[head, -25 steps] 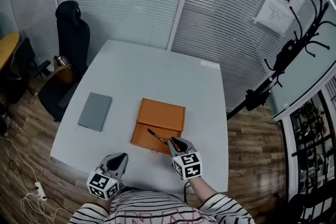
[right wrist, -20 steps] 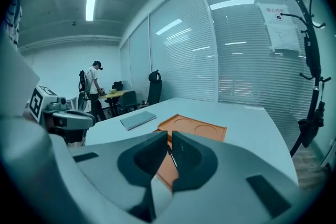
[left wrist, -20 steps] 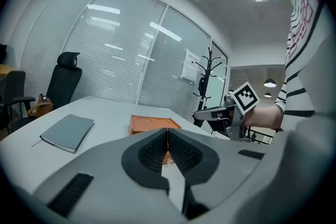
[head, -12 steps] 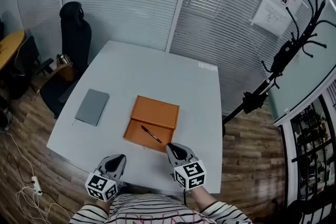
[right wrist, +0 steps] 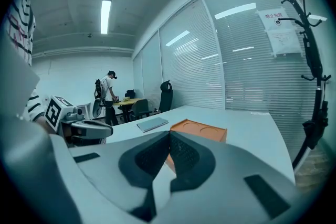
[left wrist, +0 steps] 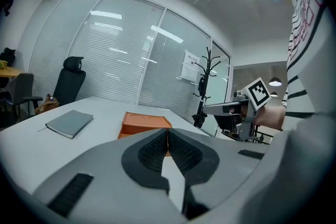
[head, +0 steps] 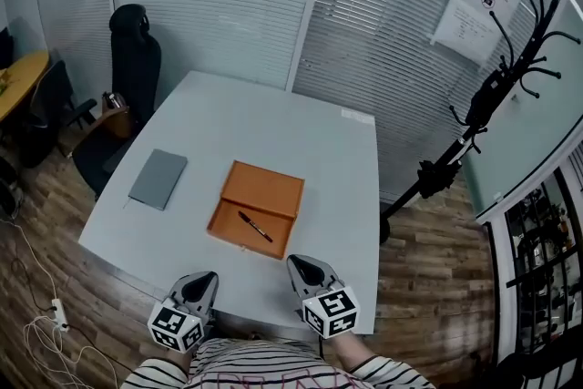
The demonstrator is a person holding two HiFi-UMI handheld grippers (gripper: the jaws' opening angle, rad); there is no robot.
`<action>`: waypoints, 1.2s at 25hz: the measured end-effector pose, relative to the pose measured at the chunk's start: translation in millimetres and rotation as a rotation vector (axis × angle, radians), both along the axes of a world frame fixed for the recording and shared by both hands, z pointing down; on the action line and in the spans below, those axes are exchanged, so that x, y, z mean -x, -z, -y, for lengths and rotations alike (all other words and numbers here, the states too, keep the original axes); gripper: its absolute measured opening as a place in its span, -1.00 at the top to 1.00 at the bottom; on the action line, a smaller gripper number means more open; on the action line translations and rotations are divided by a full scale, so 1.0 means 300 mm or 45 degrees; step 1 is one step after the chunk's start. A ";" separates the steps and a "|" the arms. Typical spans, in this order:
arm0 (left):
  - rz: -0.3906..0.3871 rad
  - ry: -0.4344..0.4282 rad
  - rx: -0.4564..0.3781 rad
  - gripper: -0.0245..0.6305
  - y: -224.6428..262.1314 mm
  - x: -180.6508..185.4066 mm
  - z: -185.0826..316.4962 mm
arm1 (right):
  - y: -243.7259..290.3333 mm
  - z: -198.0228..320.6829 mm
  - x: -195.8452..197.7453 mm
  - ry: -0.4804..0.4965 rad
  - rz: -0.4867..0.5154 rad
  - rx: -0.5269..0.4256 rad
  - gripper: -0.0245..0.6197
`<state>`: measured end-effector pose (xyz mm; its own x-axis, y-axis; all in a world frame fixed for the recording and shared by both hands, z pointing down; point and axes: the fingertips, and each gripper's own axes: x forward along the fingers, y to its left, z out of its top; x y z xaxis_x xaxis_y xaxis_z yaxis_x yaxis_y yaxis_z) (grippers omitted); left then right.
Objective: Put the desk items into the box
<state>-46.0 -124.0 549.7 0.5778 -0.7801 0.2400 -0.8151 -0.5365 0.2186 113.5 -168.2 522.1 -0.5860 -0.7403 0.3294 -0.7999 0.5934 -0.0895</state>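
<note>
An open orange box [head: 261, 179] lies mid-table with a black pen [head: 255, 226] inside it. Left of it is a grey notebook [head: 158, 179]. Both grippers hover at the table's near edge, short of the box. My left gripper [head: 207, 277] is shut with nothing in it; its view shows the pads meeting [left wrist: 167, 132], with the box [left wrist: 144, 122] and notebook [left wrist: 69, 123] beyond. My right gripper [head: 296, 261] has just been closing and its jaws meet [right wrist: 169, 134] on nothing; the box [right wrist: 202, 129] and notebook [right wrist: 152, 124] lie ahead of it.
A black office chair [head: 134, 59] stands at the white table's [head: 301, 132] far left corner. A black coat stand [head: 474, 127] rises to the right by the glass partitions with blinds. A person [right wrist: 108, 89] stands at a distant desk.
Both grippers have drawn back from the box toward the table's near edge. The right gripper, earlier close to the pen at the box's front, is now apart from it; the pen stays in the box.
</note>
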 end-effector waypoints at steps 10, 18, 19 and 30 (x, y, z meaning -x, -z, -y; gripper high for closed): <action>0.000 0.012 0.015 0.85 -0.018 -0.050 -0.063 | -0.016 -0.090 -0.046 0.023 0.017 0.015 0.84; -0.002 -0.010 0.001 0.85 -0.009 -0.083 -0.050 | -0.029 -0.114 -0.063 0.027 0.002 0.019 0.85; -0.001 -0.013 -0.001 0.85 -0.006 -0.087 -0.048 | -0.027 -0.114 -0.068 0.024 0.000 0.018 0.84; 0.003 -0.018 0.008 0.85 -0.013 -0.092 -0.044 | -0.026 -0.097 -0.088 -0.002 -0.018 0.009 0.84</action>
<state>-18.3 -110.7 553.6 0.5881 -0.7705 0.2460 -0.8080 -0.5464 0.2203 139.9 -139.1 529.9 -0.5805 -0.7385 0.3430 -0.8018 0.5918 -0.0827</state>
